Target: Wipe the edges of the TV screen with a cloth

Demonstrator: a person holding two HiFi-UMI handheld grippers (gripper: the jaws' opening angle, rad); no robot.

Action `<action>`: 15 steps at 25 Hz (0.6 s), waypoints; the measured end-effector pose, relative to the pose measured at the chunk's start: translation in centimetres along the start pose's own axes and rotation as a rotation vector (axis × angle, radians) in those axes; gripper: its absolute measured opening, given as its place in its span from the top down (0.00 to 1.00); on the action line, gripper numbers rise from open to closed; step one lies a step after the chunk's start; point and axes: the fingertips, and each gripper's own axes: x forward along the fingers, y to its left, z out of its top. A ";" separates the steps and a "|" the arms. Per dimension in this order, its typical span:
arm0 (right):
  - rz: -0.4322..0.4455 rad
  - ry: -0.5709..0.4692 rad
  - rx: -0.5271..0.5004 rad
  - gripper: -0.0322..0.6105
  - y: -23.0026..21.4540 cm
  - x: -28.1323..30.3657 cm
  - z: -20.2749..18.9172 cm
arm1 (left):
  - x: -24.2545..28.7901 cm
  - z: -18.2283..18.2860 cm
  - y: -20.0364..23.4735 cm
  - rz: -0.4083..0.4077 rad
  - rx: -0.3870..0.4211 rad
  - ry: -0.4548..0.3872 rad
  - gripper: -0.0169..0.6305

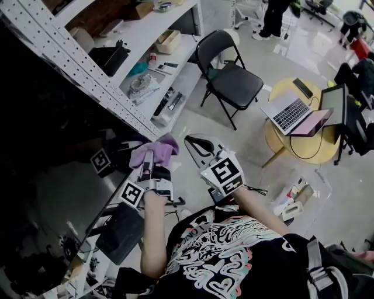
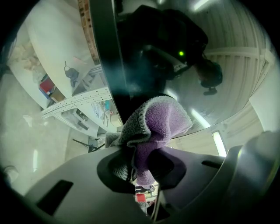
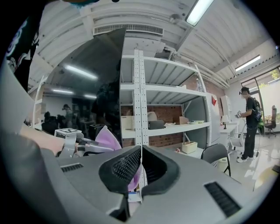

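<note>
Pinching the purple cloth [image 2: 164, 120], left claw [image 2: 142, 166] seemingly touches the TV edge [image 2: 105, 52]; right claw [image 3: 141, 164] pressed together.

**Inspector:** Light source?

**Assistant:** Ceiling tubes [image 3: 199, 11] are lighting the room evenly. The pale floor [image 1: 304, 41] is glaring at the head view's top right.

**Inspector:** Dark areas?

**Assistant:** The TV screen [image 1: 47, 198] is reading near black and is mirroring bright strips in the left gripper view.

**Inspector:** Faults?

**Assistant:** Both gripper views are bowing straight lines and vignetting black at the corners. The cloth [image 2: 164, 120] is showing sharp, with the near foreground below it softening.
</note>
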 end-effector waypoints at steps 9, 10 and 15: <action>0.010 0.022 -0.004 0.90 -3.1 -1.2 -1.1 | 3.0 -3.5 -0.6 -0.019 0.133 0.023 0.87; 0.010 0.026 -0.004 0.90 -3.5 -1.2 -1.3 | 3.4 -3.7 -0.7 -0.027 0.157 0.026 0.87; 0.025 0.040 0.027 0.90 -4.6 -1.3 -2.5 | 3.8 -4.5 -0.1 0.023 0.325 0.051 0.87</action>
